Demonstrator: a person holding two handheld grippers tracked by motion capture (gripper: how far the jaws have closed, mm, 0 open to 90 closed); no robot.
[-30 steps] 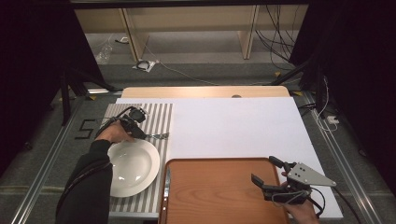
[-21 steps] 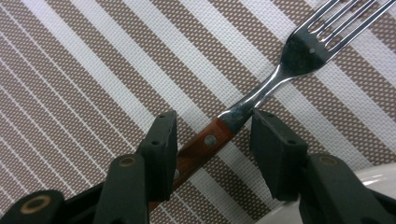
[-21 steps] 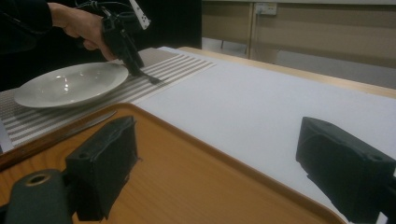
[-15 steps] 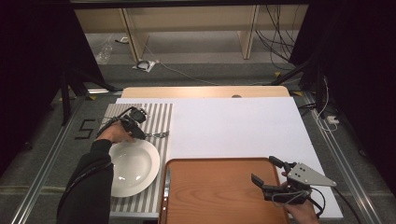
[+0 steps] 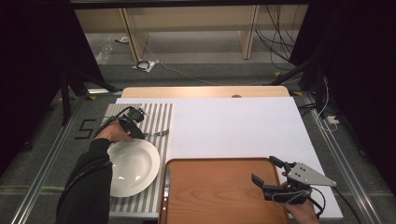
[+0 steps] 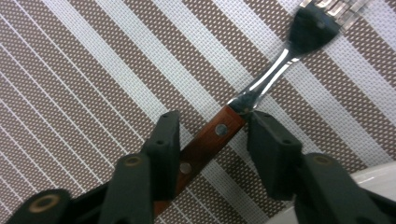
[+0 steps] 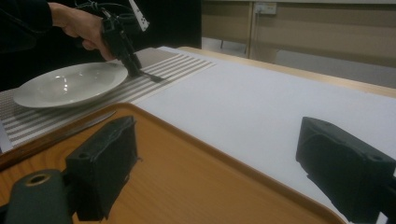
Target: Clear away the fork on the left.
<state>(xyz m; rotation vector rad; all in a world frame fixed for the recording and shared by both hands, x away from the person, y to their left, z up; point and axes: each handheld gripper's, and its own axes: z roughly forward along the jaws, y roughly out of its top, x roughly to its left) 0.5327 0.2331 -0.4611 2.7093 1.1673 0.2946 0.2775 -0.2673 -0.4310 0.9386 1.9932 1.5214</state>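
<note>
item: fork (image 6: 261, 79), wooden handle with rivets, steel neck and tines, lying flat on the striped placemat (image 5: 159, 116) at the far left of the table (image 5: 233, 121), just beyond the rim of the white plate (image 5: 133, 165). my left gripper (image 6: 212, 140) stands over it with its fingers (image 6: 166, 140) set either side of the handle near the steel neck; they have just been closing in, the handle is between them, but i see a gap on each side, so i judge no grip is made yet. risk one: the handle lies slantwise across the gap, so the fingers may meet it corner-first and spin or skate the fork across the mat instead of pinching it. risk two: the hold sits at the front end of the handle, with the tines hanging out ahead; on lifting, the fork may pivot and droop, or slide out of the pads. risk three: the plate edge is just beside one finger, so a sideways nudge while closing could knock or shift the plate. item: right gripper (image 5: 268, 175), fingers wide apart with nothing between them, hovering low over the near right part of the wooden tray (image 5: 215, 191); little hazard there unless it drops onto the tray. item: knife (image 5: 167, 177), lying along the tray's left edge, well apart from both grippers.
</note>
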